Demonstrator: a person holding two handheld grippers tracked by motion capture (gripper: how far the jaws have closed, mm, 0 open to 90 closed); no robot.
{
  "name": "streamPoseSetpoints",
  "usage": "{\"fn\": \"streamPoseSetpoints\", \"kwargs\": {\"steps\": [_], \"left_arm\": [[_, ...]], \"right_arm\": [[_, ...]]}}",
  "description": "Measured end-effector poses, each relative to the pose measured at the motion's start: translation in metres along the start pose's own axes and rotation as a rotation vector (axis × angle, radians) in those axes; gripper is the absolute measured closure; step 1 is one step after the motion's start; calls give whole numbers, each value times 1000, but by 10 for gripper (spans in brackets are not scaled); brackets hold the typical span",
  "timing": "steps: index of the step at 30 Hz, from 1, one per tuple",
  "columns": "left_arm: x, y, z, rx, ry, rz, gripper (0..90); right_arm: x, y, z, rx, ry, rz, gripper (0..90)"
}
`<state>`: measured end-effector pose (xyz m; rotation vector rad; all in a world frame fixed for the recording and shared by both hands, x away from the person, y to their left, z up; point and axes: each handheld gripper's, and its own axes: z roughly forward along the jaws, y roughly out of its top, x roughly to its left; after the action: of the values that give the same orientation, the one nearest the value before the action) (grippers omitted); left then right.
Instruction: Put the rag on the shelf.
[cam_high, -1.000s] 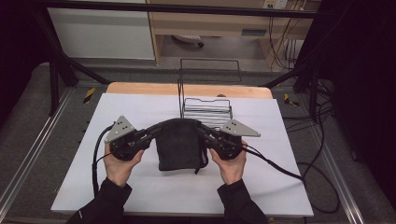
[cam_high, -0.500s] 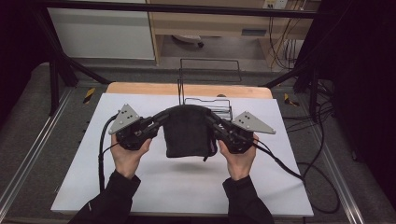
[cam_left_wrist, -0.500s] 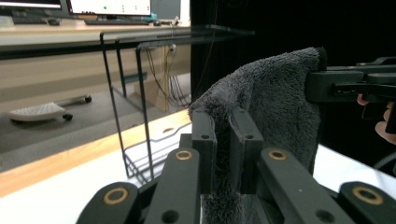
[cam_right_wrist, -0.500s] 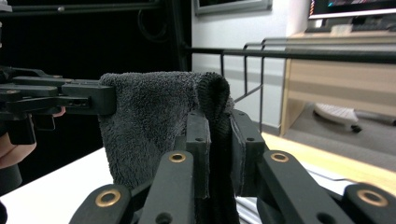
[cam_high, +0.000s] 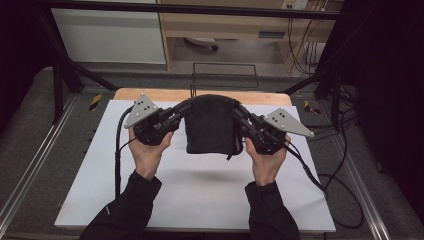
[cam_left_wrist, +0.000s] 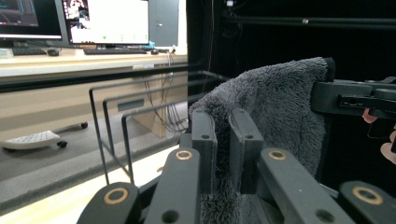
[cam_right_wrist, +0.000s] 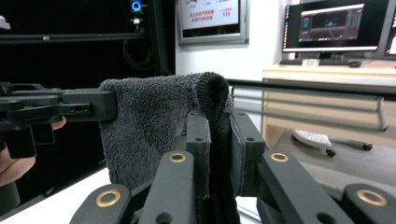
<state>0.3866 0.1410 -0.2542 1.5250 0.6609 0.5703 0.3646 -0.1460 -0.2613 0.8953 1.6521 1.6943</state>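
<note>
A dark grey fluffy towel (cam_high: 210, 125) hangs folded in the air over the white table (cam_high: 200, 195), stretched between both grippers. My left gripper (cam_high: 182, 111) is shut on its top left corner and my right gripper (cam_high: 239, 112) on its top right corner. In the left gripper view the jaws (cam_left_wrist: 223, 123) pinch the towel (cam_left_wrist: 275, 107), with the other gripper (cam_left_wrist: 355, 98) clamped on its far edge. In the right gripper view the jaws (cam_right_wrist: 219, 128) squeeze a folded edge of the towel (cam_right_wrist: 149, 116), and the left gripper (cam_right_wrist: 60, 109) holds the opposite side.
A black wire rack (cam_high: 225, 75) stands at the far edge of the table, just behind the towel; its bars (cam_left_wrist: 112, 121) rise to the left in the left gripper view. Cables (cam_high: 118, 150) trail from both grippers across the table. Desks with monitors stand beyond.
Both grippers have lifted the towel higher and carried it away from the person, toward the wire rack. The grip on both corners is unchanged.
</note>
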Motion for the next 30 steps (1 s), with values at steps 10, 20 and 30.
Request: {"fn": "streamPoseSetpoints", "kwargs": {"steps": [10,20,30], "left_arm": [[3,28,21,-61,4,-2,820],[4,58,34,-114,15,5,820],[6,85,40,-161,32,-4,821]], "right_arm": [[-13,30,6,-51,-44,-19,803],[-21,60,12,-103,-70,-38,804],[-26,84,21,-161,-78,-42,803]]}}
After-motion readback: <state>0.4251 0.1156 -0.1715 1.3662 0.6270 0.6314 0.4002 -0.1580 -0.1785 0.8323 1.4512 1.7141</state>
